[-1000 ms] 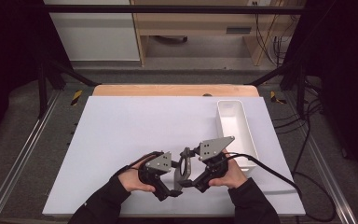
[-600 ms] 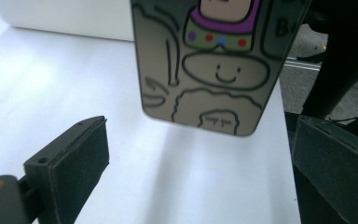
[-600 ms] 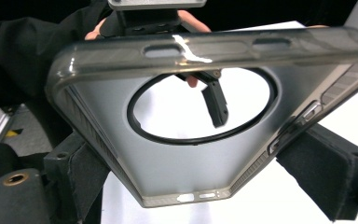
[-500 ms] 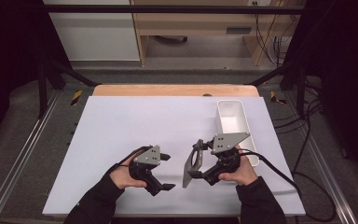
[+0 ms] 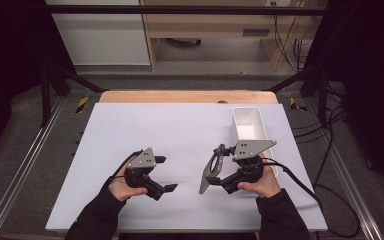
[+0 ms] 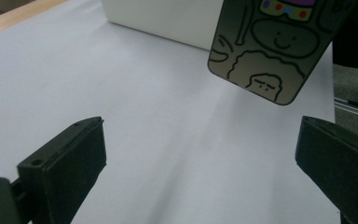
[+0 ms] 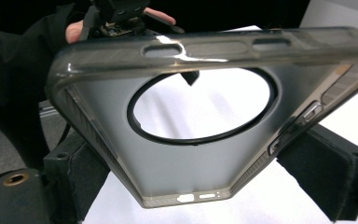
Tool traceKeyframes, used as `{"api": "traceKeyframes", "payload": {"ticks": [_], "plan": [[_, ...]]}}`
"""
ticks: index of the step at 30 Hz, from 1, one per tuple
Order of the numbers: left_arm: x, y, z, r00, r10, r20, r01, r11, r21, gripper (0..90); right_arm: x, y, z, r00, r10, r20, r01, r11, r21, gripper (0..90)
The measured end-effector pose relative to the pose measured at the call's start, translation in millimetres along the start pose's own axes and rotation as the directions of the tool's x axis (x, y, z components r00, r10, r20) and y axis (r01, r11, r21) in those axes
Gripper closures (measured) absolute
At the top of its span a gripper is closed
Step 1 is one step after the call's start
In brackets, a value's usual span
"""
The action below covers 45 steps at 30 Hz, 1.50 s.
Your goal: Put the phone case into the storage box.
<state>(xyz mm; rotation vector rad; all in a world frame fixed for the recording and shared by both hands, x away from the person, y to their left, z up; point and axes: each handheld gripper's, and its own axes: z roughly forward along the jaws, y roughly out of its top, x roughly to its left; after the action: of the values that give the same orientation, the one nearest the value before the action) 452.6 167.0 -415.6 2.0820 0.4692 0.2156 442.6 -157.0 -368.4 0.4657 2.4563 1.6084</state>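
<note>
Grey, see-through plastic phone case [image 7: 205, 121] clamped in the right gripper [image 5: 219, 172]: its black pads press on the case's two long edges, seen close in the right gripper view; round cut-out in the back, button slots along the upper edge. From the high view the case [image 5: 210, 176] hangs tilted off the right gripper, one corner down near the white table sheet [image 5: 180, 125], just on the near-left side of the white tray [image 5: 250, 127]. Whether that corner touches the sheet, cannot tell.

Left gripper [image 5: 162, 174] further to the left of the tray, well apart from the case, held in the person's left hand [image 5: 122, 182]. Jaws spread wide, just been opening, nothing between them; bare sheet shows in the gap in the left gripper view. Same view catches the case's printed back [image 6: 272, 46], cartoon line faces on it, hanging in front of the tray's wall [image 6: 168, 18].

Right hand [image 5: 262, 181] grips its tool just near the tray's near end
</note>
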Motion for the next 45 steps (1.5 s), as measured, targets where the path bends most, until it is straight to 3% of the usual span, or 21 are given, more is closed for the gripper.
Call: {"api": "traceKeyframes", "payload": {"ticks": [4, 7, 11, 18, 25, 33, 40, 45], "plan": [[1.8, -4.5, -8.9, 0.998, -0.031, -0.055, 0.03, 0.9993, -0.022, 0.9, -0.8, 0.3, -1.8, 0.9996, 0.01, 0.027, -0.01, 1.0, -0.014, 12.3], [5.4, -10.8, -17.4, 0.9914, -0.066, -0.113, 0.062, 0.9972, -0.041, 0.9, -1.3, 0.6, -2.7, 0.9991, 0.017, 0.039, -0.016, 1.0, -0.014, 12.3], [11.3, -21.6, -29.0, 0.9766, -0.117, -0.18, 0.105, 0.9918, -0.073, 0.8, -1.7, 1.1, -3.1, 0.9979, 0.023, 0.06, -0.023, 1.0, -0.011, 12.3], [18.5, -45.1, -50.3, 0.9521, -0.185, -0.244, 0.16, 0.98, -0.118, 0.8, -2.7, 1.9, -4.6, 0.9939, 0.044, 0.102, -0.044, 0.999, -0.001, 12.2], [22.2, -59.4, -64.5, 0.9241, -0.219, -0.313, 0.18, 0.9725, -0.148, 0.8, -3.5, 2.2, -4.1, 0.9854, 0.072, 0.154, -0.074, 0.997, 0.011, 12.2], [26.7, -67.8, -68.0, 0.9196, -0.233, -0.316, 0.194, 0.9693, -0.151, 0.3, -6.8, 8.1, -8.8, 0.9747, 0.102, 0.199, -0.106, 0.994, 0.012, 12.2], [30.3, -72.3, -71.1, 0.9112, -0.254, -0.325, 0.211, 0.9641, -0.161, 0.1, -5.7, 21.6, -14.3, 0.9635, 0.113, 0.243, -0.118, 0.993, 0.007, 12.2], [30.5, -73.2, -71.0, 0.9114, -0.251, -0.327, 0.209, 0.9652, -0.157, 0.1, -6.4, 32.8, -18.5, 0.9518, 0.121, 0.282, -0.124, 0.992, -0.006, 12.2]]}}
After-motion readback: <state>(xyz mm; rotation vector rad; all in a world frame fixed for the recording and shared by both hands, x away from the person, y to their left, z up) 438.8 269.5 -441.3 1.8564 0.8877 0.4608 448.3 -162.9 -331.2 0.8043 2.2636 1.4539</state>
